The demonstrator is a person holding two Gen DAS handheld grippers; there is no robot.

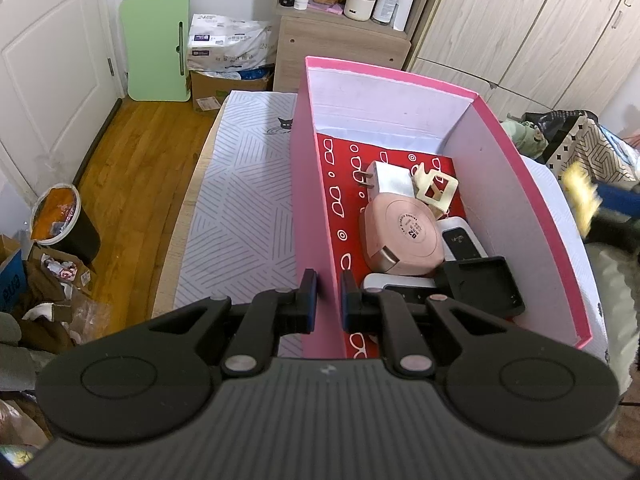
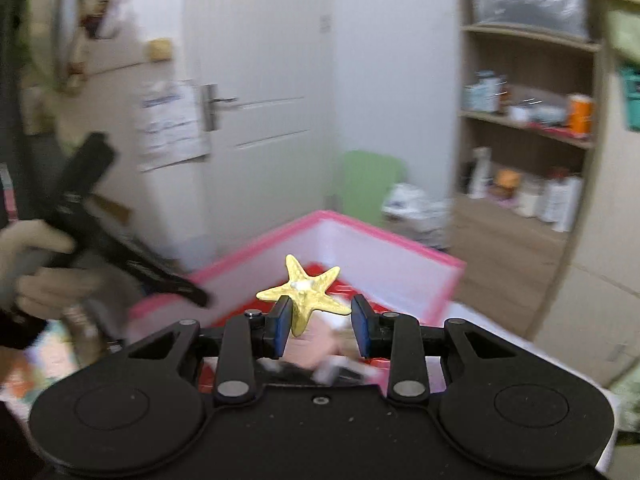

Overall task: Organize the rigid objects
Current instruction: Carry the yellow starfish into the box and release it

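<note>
My left gripper (image 1: 329,284) is shut on the left wall of an open pink box (image 1: 308,184) with a red patterned floor. Inside lie a white plug charger (image 1: 390,180), a cream clip (image 1: 436,190), a pink rounded case (image 1: 404,240), a white device (image 1: 460,242) and a black tray (image 1: 488,286). My right gripper (image 2: 320,314) is shut on a yellow starfish (image 2: 306,288), which hangs above the near side of the pink box (image 2: 360,224). A gloved hand (image 2: 28,264) holds the left gripper (image 2: 100,236). In the left wrist view the starfish (image 1: 580,200) is a yellow blur beyond the right wall.
The box stands on a white patterned cover (image 1: 240,200) at a bed's end. A wood floor, a bin (image 1: 60,220) and cardboard clutter lie to the left. A shelf unit (image 1: 344,4) with bottles, a green board (image 1: 158,46) and wardrobe doors (image 1: 540,28) stand behind.
</note>
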